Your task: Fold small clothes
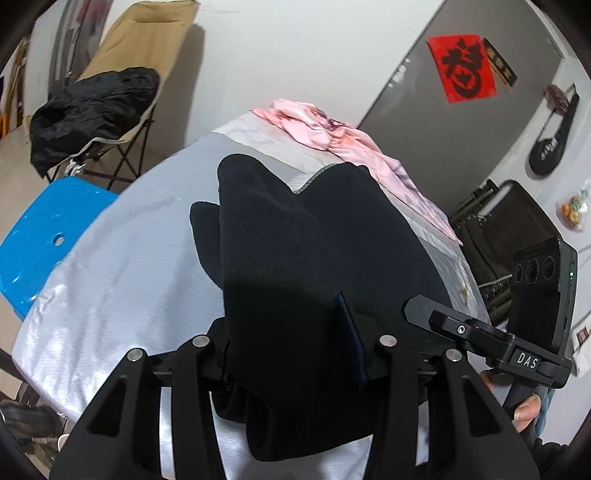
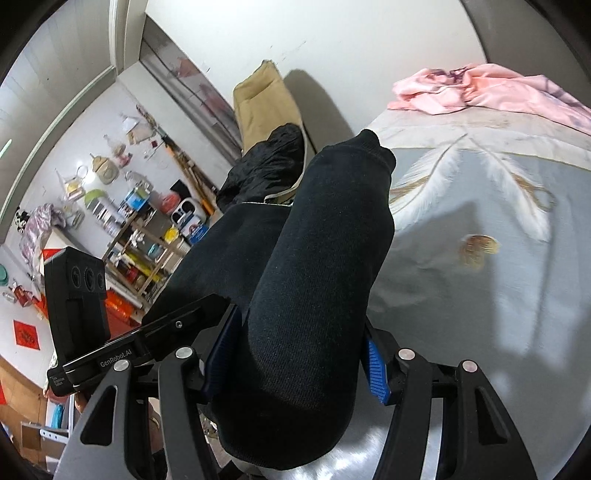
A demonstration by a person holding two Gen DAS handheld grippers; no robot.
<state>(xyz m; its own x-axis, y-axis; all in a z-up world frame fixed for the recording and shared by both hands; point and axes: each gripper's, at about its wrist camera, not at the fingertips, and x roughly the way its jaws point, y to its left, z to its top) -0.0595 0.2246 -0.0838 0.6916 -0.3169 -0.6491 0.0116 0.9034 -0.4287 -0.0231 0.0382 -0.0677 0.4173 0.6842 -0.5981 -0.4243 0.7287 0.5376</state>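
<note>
Both grippers pinch the black garment point(image 2: 314, 295): the right gripper point(image 2: 295, 365) between blue pads, the left gripper point(image 1: 295, 354) likewise. It is draped over a grey feather-print bedspread point(image 2: 480, 229). At one o'clock lies pink clothing point(image 2: 480, 88); at ten o'clock, cluttered shelves point(image 2: 147, 236).

A blue plastic stool point(image 1: 48, 236) stands beside the bed point(image 1: 122, 258), which wears a silvery grey cover printed with white feathers point(image 2: 517, 184). A folding camp chair point(image 1: 122, 122) near the wall holds a crumpled black jacket point(image 1: 92, 107), with flat cardboard point(image 1: 147, 33) leaning behind it. A red paper square with a black character point(image 1: 461, 66) hangs on a grey door. Open shelves point(image 2: 147, 236) crowded with jars and boxes line the far room.
</note>
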